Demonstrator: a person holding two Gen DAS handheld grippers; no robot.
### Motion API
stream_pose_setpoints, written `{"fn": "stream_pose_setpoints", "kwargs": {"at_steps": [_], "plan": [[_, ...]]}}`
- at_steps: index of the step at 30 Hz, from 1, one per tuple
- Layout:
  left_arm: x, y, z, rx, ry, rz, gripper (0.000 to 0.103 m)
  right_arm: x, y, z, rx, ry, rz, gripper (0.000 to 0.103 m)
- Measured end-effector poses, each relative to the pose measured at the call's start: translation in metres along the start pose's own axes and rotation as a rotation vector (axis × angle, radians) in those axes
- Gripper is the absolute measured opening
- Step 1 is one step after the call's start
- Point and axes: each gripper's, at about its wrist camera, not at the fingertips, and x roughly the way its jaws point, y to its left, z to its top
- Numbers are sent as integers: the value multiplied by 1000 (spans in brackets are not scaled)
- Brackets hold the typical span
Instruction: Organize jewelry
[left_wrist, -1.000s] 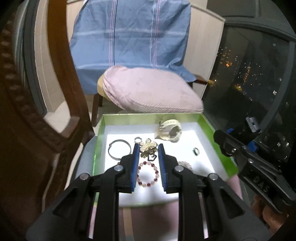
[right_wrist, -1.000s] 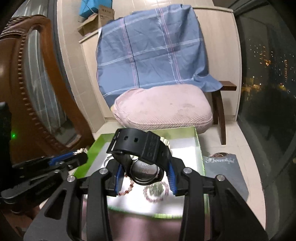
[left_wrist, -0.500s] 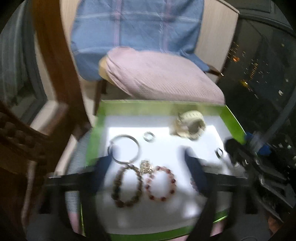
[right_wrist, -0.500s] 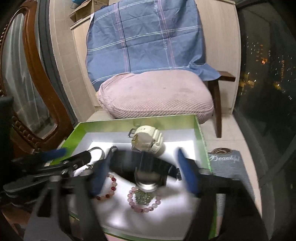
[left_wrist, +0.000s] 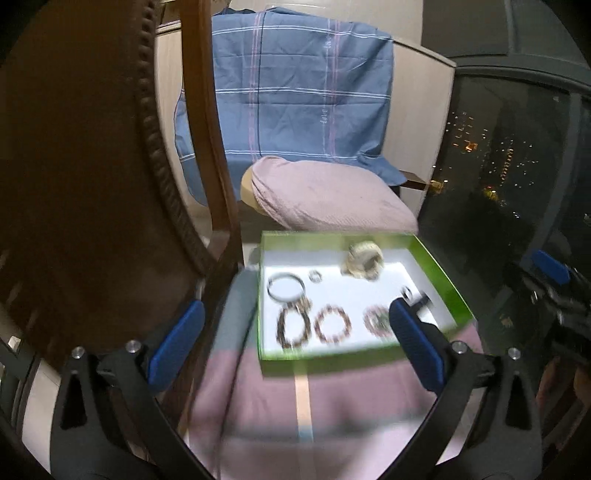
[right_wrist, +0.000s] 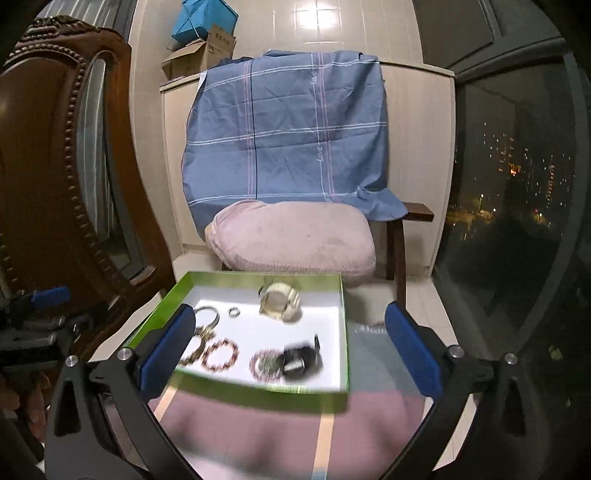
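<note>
Beyond opening right tool (right_wrist: 288, 347), clear of pads: black watch (right_wrist: 300, 359).

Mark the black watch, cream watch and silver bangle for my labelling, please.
black watch (right_wrist: 300, 360): right wrist view, on its case.
cream watch (right_wrist: 279, 301): right wrist view, on its face.
silver bangle (left_wrist: 285, 287): left wrist view, on its hoop's near edge.

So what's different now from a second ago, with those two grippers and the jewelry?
The right gripper let go of the black watch, which now lies in the green box by a beaded bracelet. The left gripper dropped its gold flower brooch among the bracelets. Both grippers' jaws are opening, nothing between them, and both have pulled back. The cream watch, silver bangle and small ring stayed put.
</note>
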Motion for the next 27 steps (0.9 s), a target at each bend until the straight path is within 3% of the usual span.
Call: {"fn": "stream_pose_setpoints", "kwargs": {"at_steps": [5,13,27], "plan": [[-36,-14,-38,-1,13,-39,99,-37,-2,-33,27,66,4,100],[-44,-31,-84,22,49,-28,99,-70,2,-77,56,94,7,100],[-31,-19,-91,-21,82,-2,99,-61,8,-99,37,131,-18,100]]}}
